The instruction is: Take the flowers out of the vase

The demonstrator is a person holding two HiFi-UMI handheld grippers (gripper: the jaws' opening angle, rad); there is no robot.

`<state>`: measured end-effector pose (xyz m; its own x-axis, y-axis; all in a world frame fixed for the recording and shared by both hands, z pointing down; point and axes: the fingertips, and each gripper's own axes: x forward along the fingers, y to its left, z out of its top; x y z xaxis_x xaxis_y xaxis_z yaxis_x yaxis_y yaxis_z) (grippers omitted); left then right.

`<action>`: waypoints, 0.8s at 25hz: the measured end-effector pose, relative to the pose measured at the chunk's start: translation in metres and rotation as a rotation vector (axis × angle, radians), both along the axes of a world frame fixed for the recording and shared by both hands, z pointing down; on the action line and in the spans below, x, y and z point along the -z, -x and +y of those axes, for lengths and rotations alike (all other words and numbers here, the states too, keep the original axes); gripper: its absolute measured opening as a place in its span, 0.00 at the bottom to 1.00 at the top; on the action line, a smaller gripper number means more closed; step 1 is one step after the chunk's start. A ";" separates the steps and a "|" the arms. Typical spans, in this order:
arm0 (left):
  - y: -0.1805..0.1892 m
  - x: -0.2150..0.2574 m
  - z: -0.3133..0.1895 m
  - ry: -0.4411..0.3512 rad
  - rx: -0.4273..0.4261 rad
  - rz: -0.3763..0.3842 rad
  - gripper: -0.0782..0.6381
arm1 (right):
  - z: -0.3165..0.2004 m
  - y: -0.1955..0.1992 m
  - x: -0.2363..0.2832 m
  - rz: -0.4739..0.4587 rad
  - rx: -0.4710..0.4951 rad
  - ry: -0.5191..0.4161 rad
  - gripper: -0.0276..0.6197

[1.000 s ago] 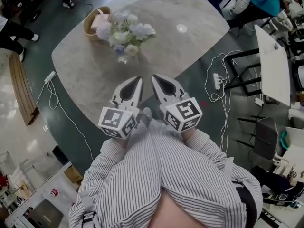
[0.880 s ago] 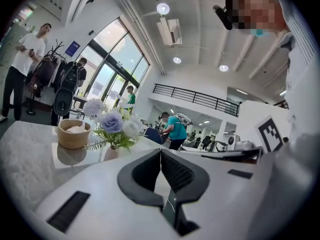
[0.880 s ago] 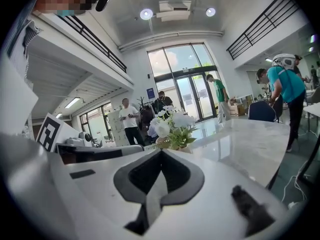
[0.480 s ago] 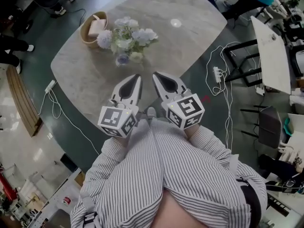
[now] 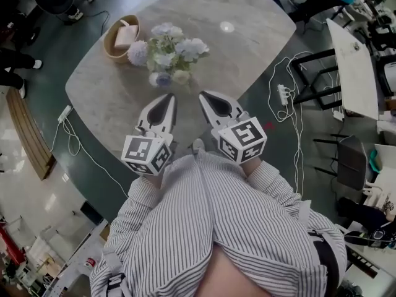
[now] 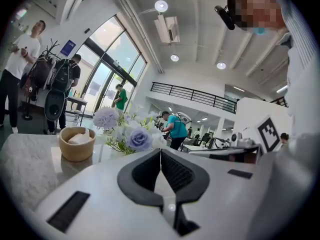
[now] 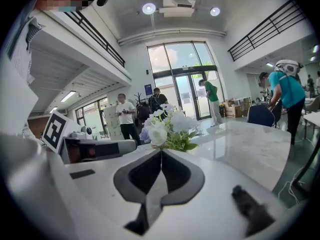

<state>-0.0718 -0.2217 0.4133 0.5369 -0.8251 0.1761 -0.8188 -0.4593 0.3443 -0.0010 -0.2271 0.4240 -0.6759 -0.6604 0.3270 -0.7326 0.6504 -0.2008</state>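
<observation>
Head view overhead; both gripper views toward flowers point(image 5: 168, 53)

I see white and lilac flowers point(image 5: 170, 54) and a grey-marbled table point(image 5: 247, 48). The person's shirt point(image 5: 235, 228) is white with dark pinstripes.

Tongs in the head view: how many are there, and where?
2: the left tongs and the right tongs, both shut and empty, side by side over the near edge of the table, short of the flowers. None seems hidden.
</observation>
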 end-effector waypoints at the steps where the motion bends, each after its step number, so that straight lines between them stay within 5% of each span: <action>1: 0.002 0.000 -0.001 -0.005 0.003 -0.009 0.13 | -0.002 -0.002 0.000 -0.001 -0.001 -0.004 0.06; 8: 0.021 -0.002 -0.007 -0.039 0.032 -0.068 0.13 | -0.018 -0.012 -0.003 -0.013 0.000 -0.010 0.07; 20: 0.055 -0.032 -0.030 0.038 0.050 -0.102 0.14 | -0.040 -0.007 -0.013 -0.026 0.013 -0.017 0.08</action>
<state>-0.1268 -0.2519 0.4453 0.4726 -0.8421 0.2599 -0.8722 -0.4049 0.2743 0.0056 -0.2672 0.4373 -0.6924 -0.6570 0.2982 -0.7189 0.6633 -0.2080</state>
